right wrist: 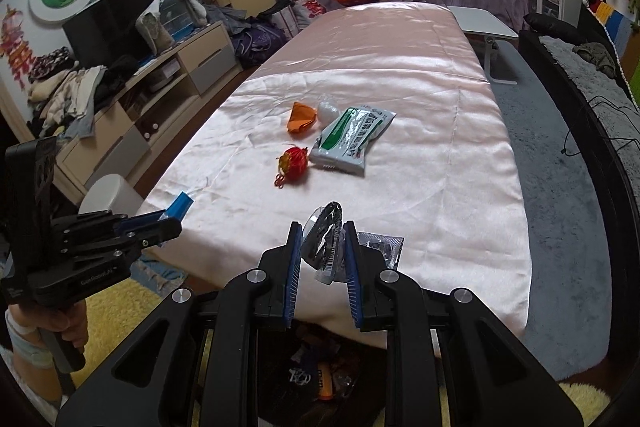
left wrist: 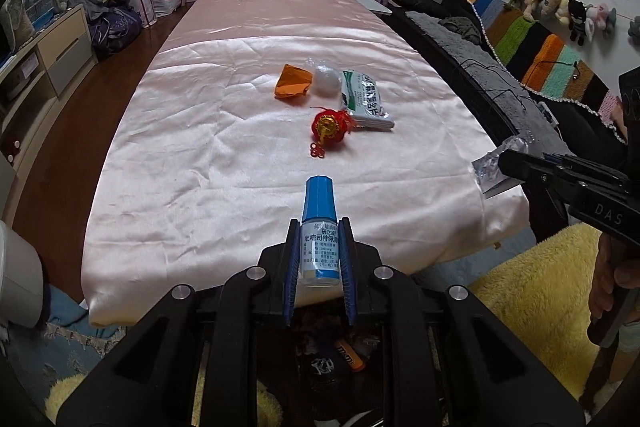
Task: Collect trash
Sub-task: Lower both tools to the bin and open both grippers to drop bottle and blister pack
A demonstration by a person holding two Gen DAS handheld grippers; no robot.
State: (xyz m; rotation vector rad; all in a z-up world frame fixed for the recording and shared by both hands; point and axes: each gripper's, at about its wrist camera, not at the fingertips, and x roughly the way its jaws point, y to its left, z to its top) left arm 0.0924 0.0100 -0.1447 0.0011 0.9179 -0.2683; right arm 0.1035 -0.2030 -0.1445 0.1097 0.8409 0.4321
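The left gripper (left wrist: 319, 227) pinches a small bottle (left wrist: 318, 227) with a blue cap between its blue pads, cap pointing forward away from the tool. The right gripper (right wrist: 322, 231) is pressed onto a crumpled clear wrapper (right wrist: 326, 239), which sticks up out of the jaws. Both tools point down past the near edge of the bed (left wrist: 200, 147). Directly beneath each, a dark opening holds wrappers that look like collected rubbish, apparently a bin (left wrist: 332, 355), so the two pieces are probably held there ready to be dropped.

Ahead of both tools, out on the pink sheet, more trash waits: a red ornament (left wrist: 330, 125) nearest, a green-and-white packet (left wrist: 366, 99) just behind and touching it, then an orange paper (left wrist: 292, 83) and a white wad (left wrist: 327, 81) side by side. A flat foil piece (right wrist: 380, 245) shows just right of the right gripper's jaws; whether it lies on the sheet or belongs to the wrapper cannot be told.

Nothing blocks the way down. The grippers are near each other, so releasing together risks a bump.
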